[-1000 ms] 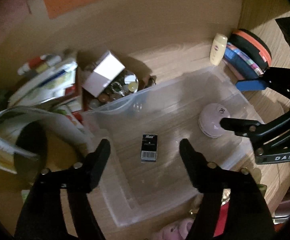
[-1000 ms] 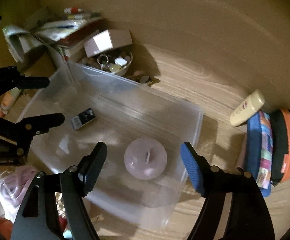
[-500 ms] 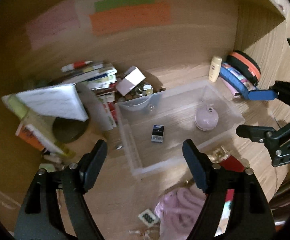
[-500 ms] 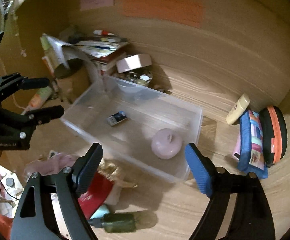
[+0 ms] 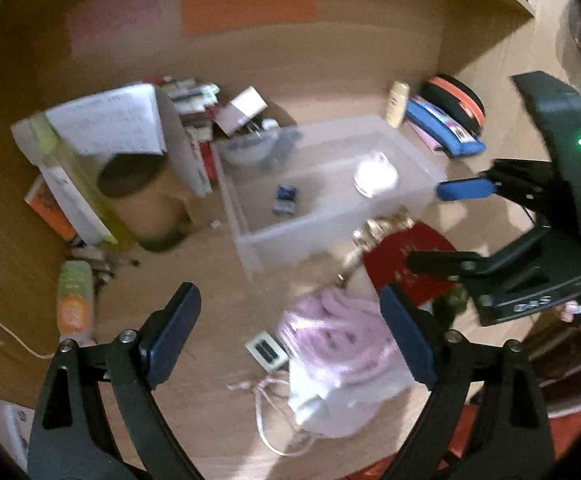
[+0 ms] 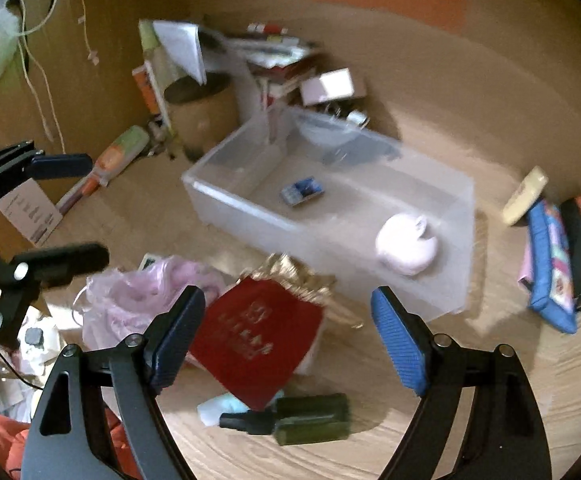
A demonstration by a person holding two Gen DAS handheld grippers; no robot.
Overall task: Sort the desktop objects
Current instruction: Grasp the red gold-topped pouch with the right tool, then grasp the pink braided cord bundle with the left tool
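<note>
With the clear bin (image 6: 250, 204) at frame centre holding only a pink pot (image 6: 406, 246) and small box (image 6: 302, 191), I hold my left gripper (image 5: 286, 344) and right gripper (image 6: 286, 340) wide open and empty, and I fear snagging the crinkly pink bag (image 5: 330, 344) or knocking the green bottle (image 6: 310, 418) rolling.

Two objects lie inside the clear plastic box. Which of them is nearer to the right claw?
The pale pink round object is nearer to the right claw. It lies at the near right end of the clear plastic box; the small dark blue pack lies farther back.
</note>
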